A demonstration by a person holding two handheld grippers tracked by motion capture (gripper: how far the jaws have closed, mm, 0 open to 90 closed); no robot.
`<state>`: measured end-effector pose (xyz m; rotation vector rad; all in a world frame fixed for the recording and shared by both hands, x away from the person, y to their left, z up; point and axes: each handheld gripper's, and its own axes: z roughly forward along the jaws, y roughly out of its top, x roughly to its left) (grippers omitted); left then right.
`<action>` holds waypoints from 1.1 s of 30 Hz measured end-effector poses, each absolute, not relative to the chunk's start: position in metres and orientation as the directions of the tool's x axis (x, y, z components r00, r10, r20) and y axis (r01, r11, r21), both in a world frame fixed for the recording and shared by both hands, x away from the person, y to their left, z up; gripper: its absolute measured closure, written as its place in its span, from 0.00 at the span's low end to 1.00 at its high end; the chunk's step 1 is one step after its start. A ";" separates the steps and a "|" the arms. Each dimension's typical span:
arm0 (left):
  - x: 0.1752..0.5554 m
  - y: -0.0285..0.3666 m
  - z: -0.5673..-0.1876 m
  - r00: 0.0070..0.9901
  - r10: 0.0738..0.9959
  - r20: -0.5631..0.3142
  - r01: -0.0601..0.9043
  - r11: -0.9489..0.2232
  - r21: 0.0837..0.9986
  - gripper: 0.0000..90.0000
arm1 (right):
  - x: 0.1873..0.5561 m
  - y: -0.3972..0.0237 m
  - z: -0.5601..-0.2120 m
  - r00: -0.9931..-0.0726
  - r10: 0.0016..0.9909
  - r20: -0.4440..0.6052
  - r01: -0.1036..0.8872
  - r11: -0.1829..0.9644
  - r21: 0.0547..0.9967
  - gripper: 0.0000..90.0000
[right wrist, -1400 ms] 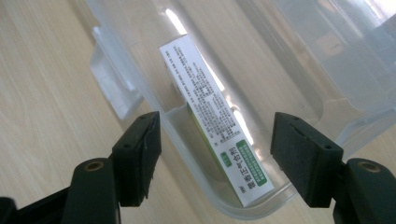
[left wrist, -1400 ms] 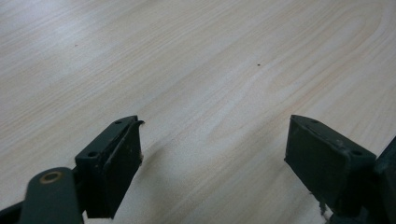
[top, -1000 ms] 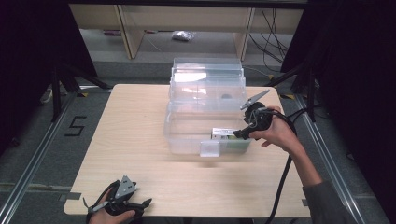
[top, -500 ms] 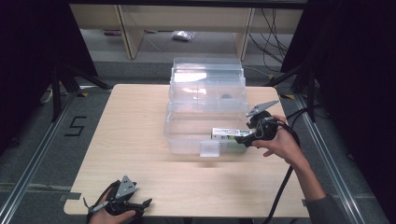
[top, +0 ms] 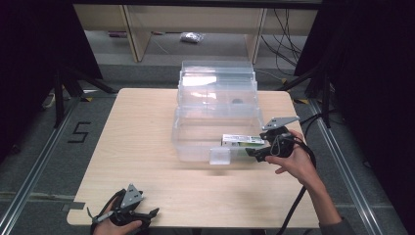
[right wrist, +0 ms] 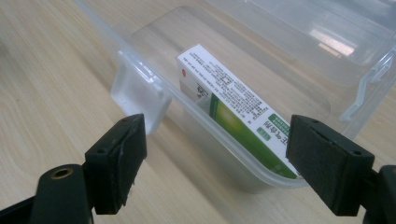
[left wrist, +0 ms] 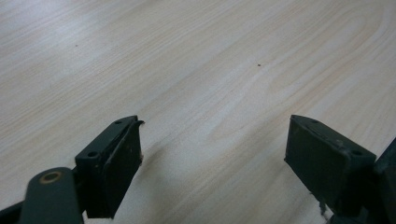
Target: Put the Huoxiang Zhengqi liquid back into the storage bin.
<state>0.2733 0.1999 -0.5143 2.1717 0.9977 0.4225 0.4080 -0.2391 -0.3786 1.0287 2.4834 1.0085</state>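
Since a second ago our right hand has slid down and toward the near side of the table, so the right gripper [top: 255,152] now sits by the near right corner of the clear plastic box [top: 195,142] instead of above it. Its jaws have just been opening, and the green and white carton [top: 243,141] is no longer between them: it now lies inside the box.

Going left to right: our left gripper [top: 147,214] rests at the near left edge of the wooden table [top: 137,147], where it was a second ago. In the left gripper view its jaws stand wide apart with just bare wood between them, nothing held.

Mid-table we've got the clear box, with its lid [top: 218,78] standing open at the far side. The carton [right wrist: 233,116] leans on its long edge against the box's near wall, at the right end, printed side facing up. A small clear latch tab [right wrist: 137,93] sticks out of that near wall, left of the carton.

On the right, the right gripper view shows the jaws spread wide just outside the box wall, gripping nothing, the carton seen between them but behind the plastic.
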 end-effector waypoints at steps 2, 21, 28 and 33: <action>0.274 0.200 -0.514 0.655 0.756 0.009 0.529 -0.467 0.709 0.20 | 0.406 -0.239 -0.384 -0.703 0.711 -0.004 0.493 0.492 0.718 0.24; 0.273 0.200 -0.515 0.652 0.758 0.003 0.532 -0.460 0.711 0.20 | 0.380 -0.239 -0.399 -0.683 0.730 0.018 0.488 0.438 0.755 0.22; 0.273 0.200 -0.514 0.653 0.758 -0.003 0.533 -0.457 0.712 0.20 | 0.373 -0.236 -0.405 -0.687 0.726 0.019 0.471 0.425 0.773 0.22; 0.273 0.200 -0.514 0.654 0.757 -0.002 0.530 -0.456 0.715 0.20 | 0.366 -0.236 -0.411 -0.687 0.726 0.033 0.479 0.419 0.772 0.22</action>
